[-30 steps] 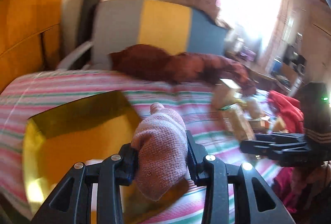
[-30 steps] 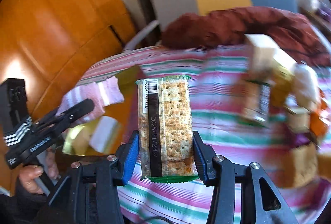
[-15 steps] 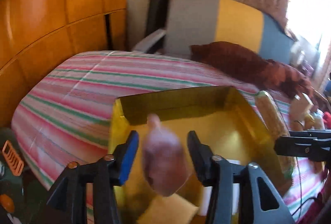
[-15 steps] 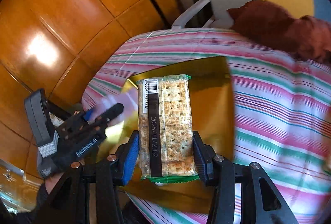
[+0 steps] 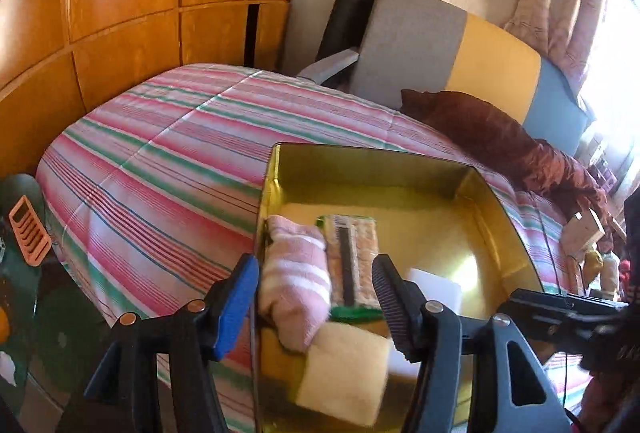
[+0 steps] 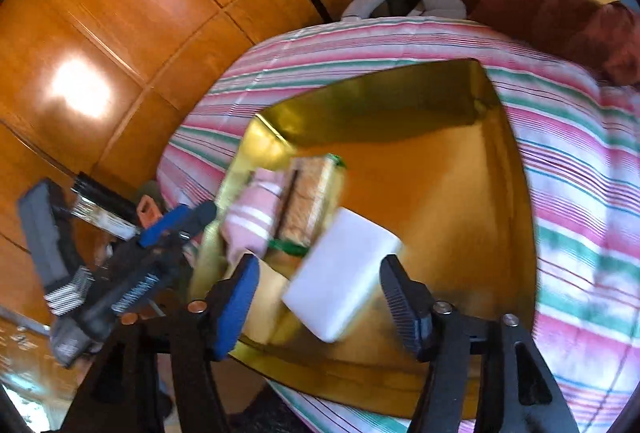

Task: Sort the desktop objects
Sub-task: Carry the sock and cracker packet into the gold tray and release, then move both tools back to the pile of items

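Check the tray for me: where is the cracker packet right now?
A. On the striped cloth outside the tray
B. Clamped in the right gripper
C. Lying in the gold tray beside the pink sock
C: the cracker packet lies in the gold tray against the pink sock.

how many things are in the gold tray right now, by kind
pink striped sock: 1
cracker packet: 1
yellow sponge: 1
white block: 1
total: 4, all inside the gold tray
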The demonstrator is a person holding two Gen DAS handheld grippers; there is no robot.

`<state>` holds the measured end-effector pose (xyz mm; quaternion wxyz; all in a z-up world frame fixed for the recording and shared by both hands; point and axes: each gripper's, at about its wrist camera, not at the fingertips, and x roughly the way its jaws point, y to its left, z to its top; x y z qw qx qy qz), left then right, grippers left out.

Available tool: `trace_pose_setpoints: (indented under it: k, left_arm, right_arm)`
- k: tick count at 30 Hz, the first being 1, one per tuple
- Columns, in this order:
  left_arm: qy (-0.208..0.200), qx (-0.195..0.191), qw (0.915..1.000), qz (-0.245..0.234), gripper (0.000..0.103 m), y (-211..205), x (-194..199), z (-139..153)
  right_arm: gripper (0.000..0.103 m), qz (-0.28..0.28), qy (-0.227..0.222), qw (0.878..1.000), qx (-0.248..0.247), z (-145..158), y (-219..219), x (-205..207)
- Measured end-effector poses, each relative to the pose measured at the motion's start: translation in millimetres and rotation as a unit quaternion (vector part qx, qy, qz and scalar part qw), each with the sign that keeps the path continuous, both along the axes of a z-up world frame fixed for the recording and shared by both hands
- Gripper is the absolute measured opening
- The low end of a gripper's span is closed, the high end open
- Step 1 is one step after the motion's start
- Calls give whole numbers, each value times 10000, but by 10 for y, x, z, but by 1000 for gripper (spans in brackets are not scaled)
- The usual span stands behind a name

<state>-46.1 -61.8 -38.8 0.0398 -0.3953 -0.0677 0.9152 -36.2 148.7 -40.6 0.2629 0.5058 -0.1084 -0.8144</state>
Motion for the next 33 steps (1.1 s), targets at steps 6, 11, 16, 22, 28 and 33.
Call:
trace_pose_setpoints:
  k: [6, 11, 16, 22, 28, 33]
  left_arm:
    - [146, -110, 9993, -335, 60, 288, 147, 187]
    - [179, -166, 9979, -599, 60, 519, 216, 290]
    - [132, -235, 9965, -796, 60, 688, 269, 305]
    - [51, -354, 9949, -939, 60, 846, 312, 284]
    - [36, -532, 9916, -1176, 60, 1049, 336, 272]
    - [96, -675, 9882, -1372, 60, 1211, 362, 299]
  right_arm:
    - [82, -226, 544, 9964, 604, 85, 158, 293]
    - [89, -418, 987, 9891, 1006, 208, 303, 502]
    - [92, -616, 1212, 9833, 1213, 256, 478, 627]
    - [92, -824, 1366, 9773, 1394, 248, 664, 755]
    - [92, -1102, 1500, 9687, 1641, 252, 907, 847]
    - [92, -1388, 1418, 9660, 1660, 237, 1177, 858]
